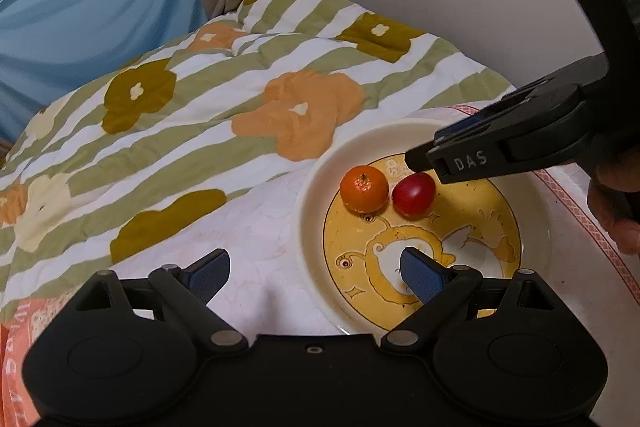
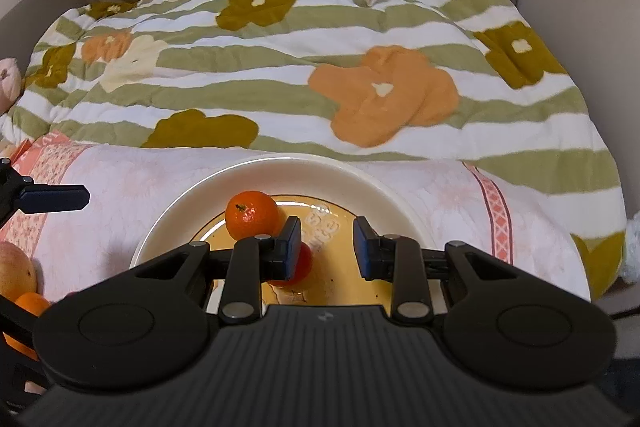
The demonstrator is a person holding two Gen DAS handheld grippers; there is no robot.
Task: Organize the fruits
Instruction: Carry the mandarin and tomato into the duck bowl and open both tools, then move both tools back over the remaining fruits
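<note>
Hovering low over the cream-rimmed yellow cartoon plate [image 2: 400, 215], right gripper [image 2: 327, 245] with jaws parted to a moderate gap and nothing between them. Lying just left of that gap, half hidden behind the left finger, the small glossy red oval fruit [image 1: 413, 194], touching the round orange mandarin [image 1: 364, 193] on its far-left side. Waiting spread wide and empty at the plate's near-left edge, left gripper [image 1: 314, 275]. Judging the right gripper nearer, needing a slight leftward shift to straddle the red fruit.
</note>
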